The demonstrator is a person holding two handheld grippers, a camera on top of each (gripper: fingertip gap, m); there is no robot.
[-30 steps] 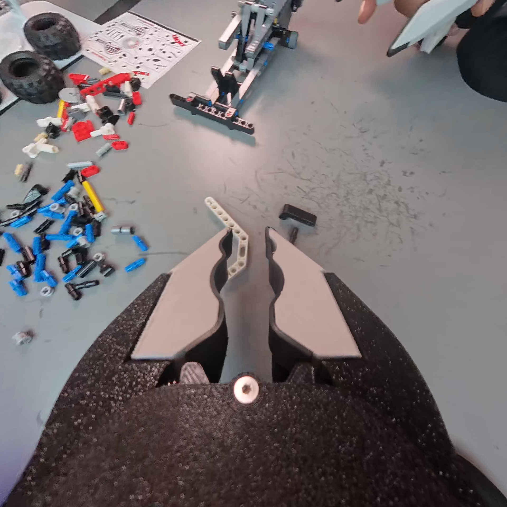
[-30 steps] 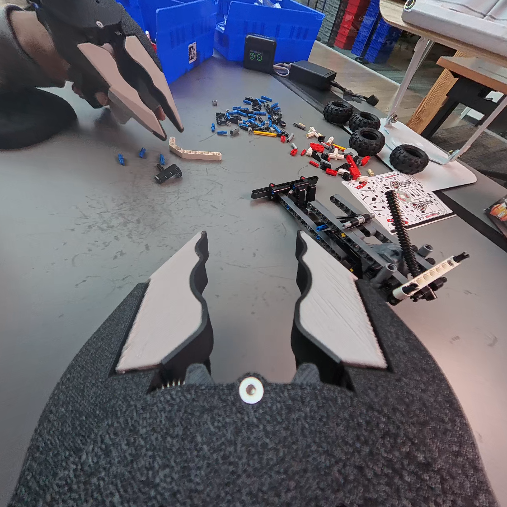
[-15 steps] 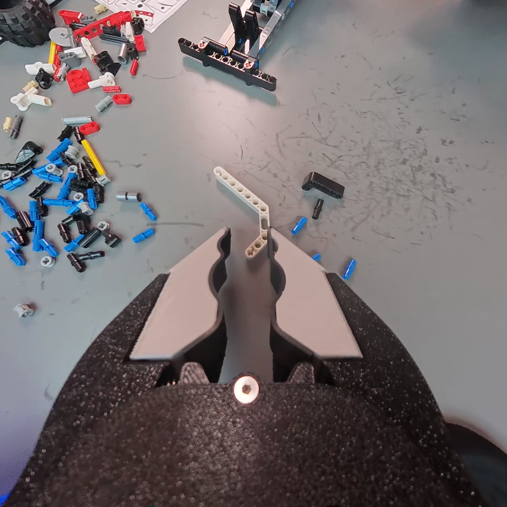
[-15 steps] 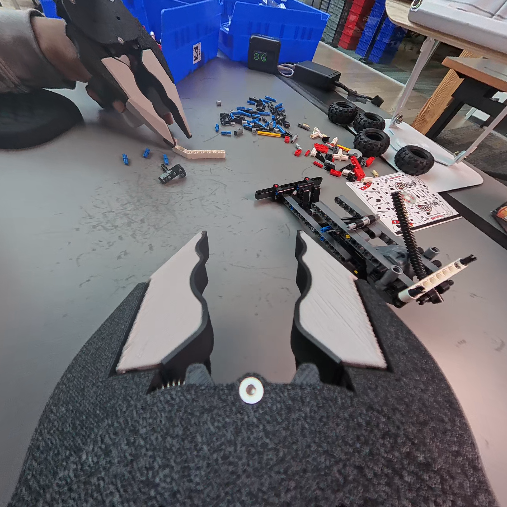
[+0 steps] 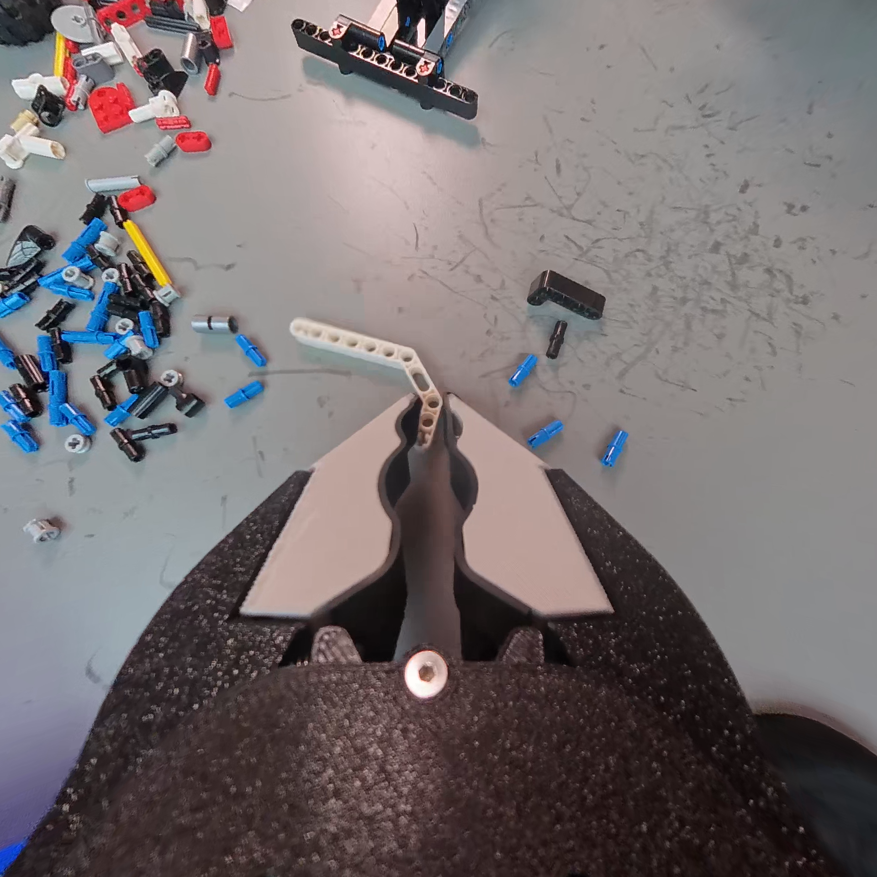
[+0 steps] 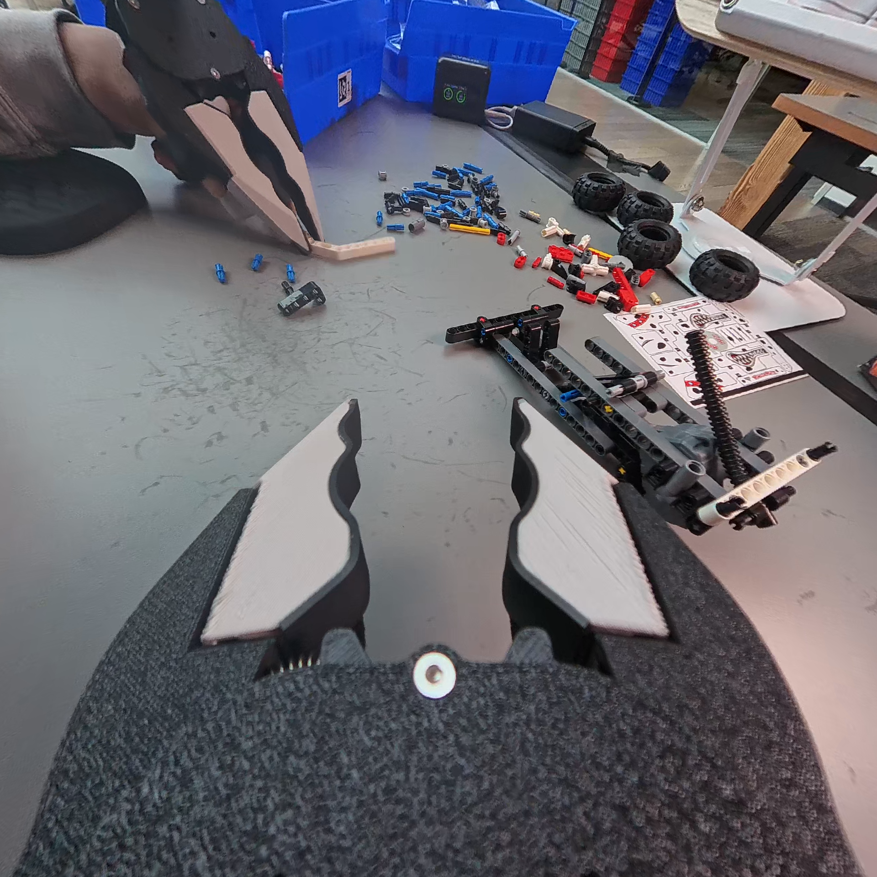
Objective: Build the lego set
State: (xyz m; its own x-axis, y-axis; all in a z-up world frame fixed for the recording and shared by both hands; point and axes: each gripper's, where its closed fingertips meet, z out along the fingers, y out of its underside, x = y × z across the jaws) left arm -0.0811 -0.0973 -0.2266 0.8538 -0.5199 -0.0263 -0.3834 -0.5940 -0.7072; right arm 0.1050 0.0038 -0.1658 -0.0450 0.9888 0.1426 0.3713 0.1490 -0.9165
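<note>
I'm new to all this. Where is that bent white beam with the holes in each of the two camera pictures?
Left wrist view: the bent white beam lies at centre, its short end between the left gripper jaws.
Right wrist view: the same beam lies upper left of centre, at the tip of the far gripper.
Shared landmark: the small black angled piece, on the table near the beam in both.

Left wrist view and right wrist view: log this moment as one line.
left gripper: shut on white bent beam, short end | beam on table | right gripper: open, empty | chassis: untouched
</note>
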